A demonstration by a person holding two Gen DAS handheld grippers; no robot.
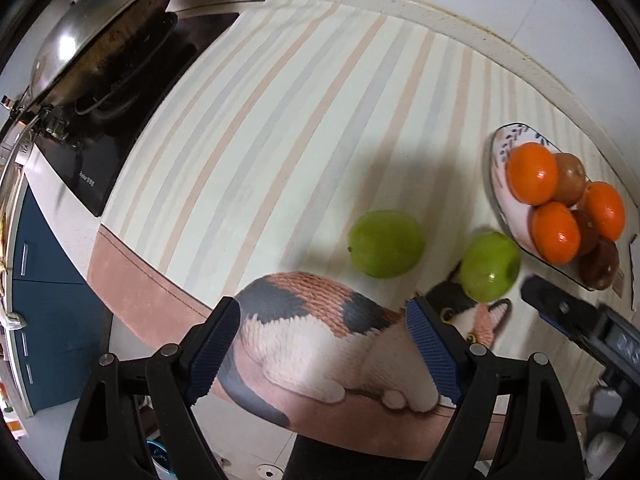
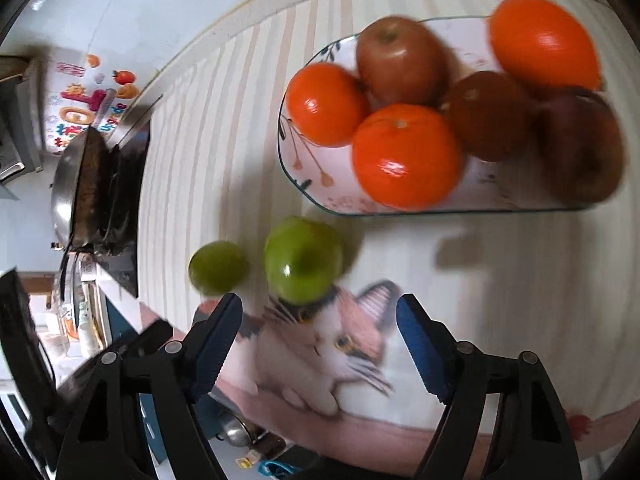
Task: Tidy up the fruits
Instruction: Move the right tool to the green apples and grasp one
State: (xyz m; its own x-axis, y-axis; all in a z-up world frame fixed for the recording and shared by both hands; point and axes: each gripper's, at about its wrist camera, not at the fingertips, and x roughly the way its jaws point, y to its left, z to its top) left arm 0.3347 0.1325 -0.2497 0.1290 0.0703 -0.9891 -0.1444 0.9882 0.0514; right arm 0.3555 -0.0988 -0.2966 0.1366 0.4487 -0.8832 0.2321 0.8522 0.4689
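Two green apples lie on the striped mat: one (image 1: 386, 243) (image 2: 218, 267) to the left, the other (image 1: 489, 266) (image 2: 304, 260) next to the plate. The patterned plate (image 1: 505, 200) (image 2: 304, 164) holds three oranges (image 1: 532, 173) (image 2: 406, 156) and several brown-red fruits (image 1: 570, 178) (image 2: 400, 60). My left gripper (image 1: 324, 346) is open and empty, hovering near the mat's front edge. My right gripper (image 2: 320, 344) is open and empty just short of the nearer green apple; it also shows at the right of the left wrist view (image 1: 560, 312).
A wok (image 1: 100, 36) (image 2: 74, 192) sits on a black stove (image 1: 120, 128) at the left. The mat (image 1: 280, 120) has a printed cat (image 1: 320, 328) (image 2: 332, 344) at its front edge. A wall runs behind the counter.
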